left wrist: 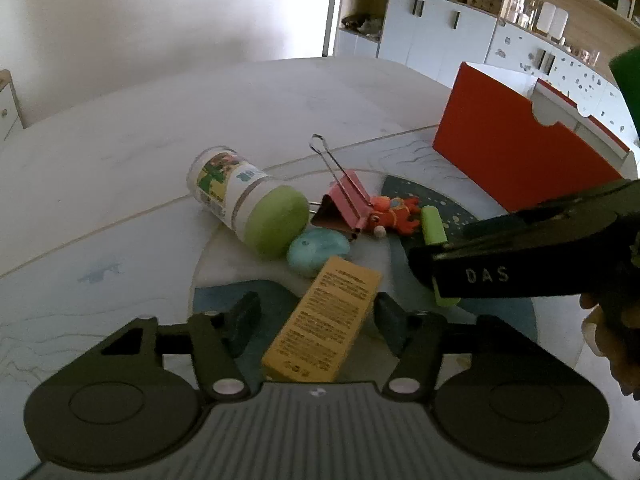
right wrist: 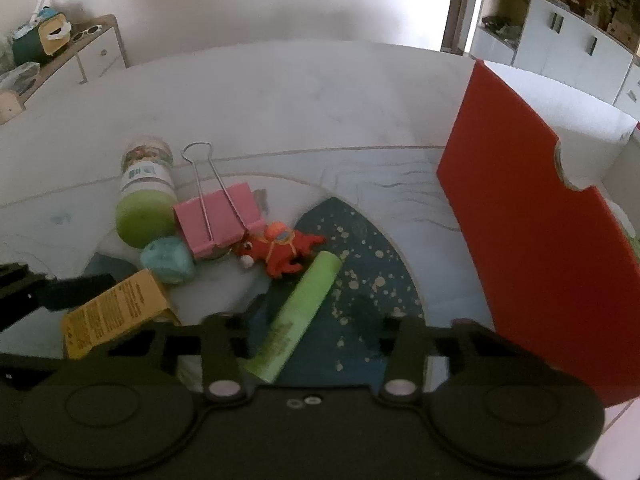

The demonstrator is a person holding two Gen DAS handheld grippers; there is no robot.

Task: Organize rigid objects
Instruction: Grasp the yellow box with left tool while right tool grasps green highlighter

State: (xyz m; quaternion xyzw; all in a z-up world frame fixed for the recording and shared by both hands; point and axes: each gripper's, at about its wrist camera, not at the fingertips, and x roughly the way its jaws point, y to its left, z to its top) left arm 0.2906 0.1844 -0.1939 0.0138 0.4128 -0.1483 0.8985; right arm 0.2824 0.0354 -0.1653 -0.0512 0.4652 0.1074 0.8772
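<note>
Left gripper (left wrist: 316, 320) jaws wide, straddling the yellow cardboard box (left wrist: 324, 324) lying on the table mat (left wrist: 404, 148), not clamped. Right gripper (right wrist: 316, 332) also wide, around the near end of a light-green plastic tube (right wrist: 300, 316). Clustered behind: green-capped clear jar (left wrist: 240, 200) on its side, pink binder clip (left wrist: 344, 200), orange toy figure (left wrist: 394, 214), turquoise lump (left wrist: 318, 250). Red open box (left wrist: 528, 148) stands right.

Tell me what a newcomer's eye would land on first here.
First the tall red box standing at the table's right side. Then the cluster at centre: a pink binder clip beside an orange toy figure, with a green-capped jar lying at its left.
</note>
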